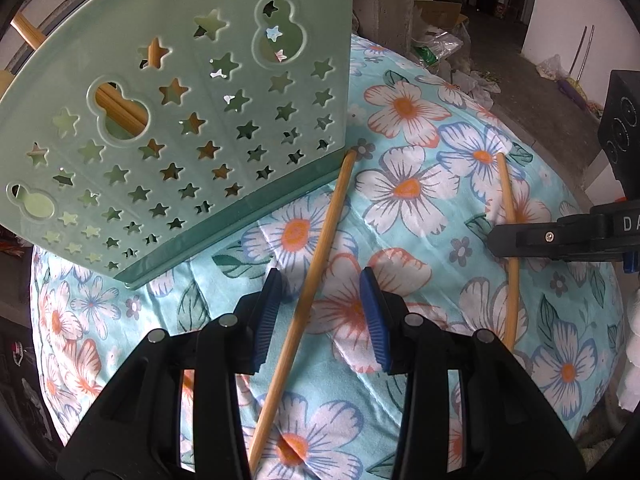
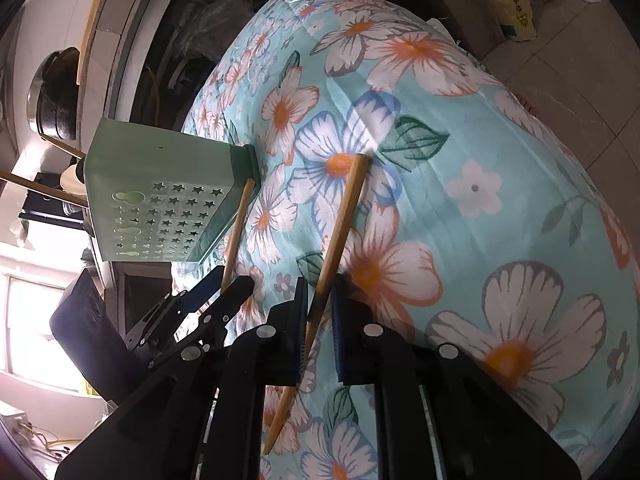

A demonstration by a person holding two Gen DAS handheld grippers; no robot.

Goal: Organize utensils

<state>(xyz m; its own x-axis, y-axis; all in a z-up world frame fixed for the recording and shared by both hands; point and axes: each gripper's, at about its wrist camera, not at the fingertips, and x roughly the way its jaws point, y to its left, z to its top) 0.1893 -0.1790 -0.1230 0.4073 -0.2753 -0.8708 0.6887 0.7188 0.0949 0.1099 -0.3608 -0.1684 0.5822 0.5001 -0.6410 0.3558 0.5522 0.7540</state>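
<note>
The left gripper (image 1: 322, 316) hangs steeply over a bamboo chopstick (image 1: 308, 292), its ribbed blue fingers (image 1: 267, 320) released, standing apart on either side without touching it. The right gripper (image 2: 320, 328) is clenched on a second, tapered chopstick (image 2: 340, 232). Both thin round sticks lie on the table's flowered turquoise cloth (image 1: 440, 184). Far left stands a pale green plastic holder (image 1: 192, 112), star-pierced, with more chopsticks inside.

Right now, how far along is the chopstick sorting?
Done: some chopsticks already stand in the green holder. In hand: the right gripper is shut on one chopstick; the left gripper straddles another chopstick, jaws open. Left: both still lie on the floral cloth.
</note>
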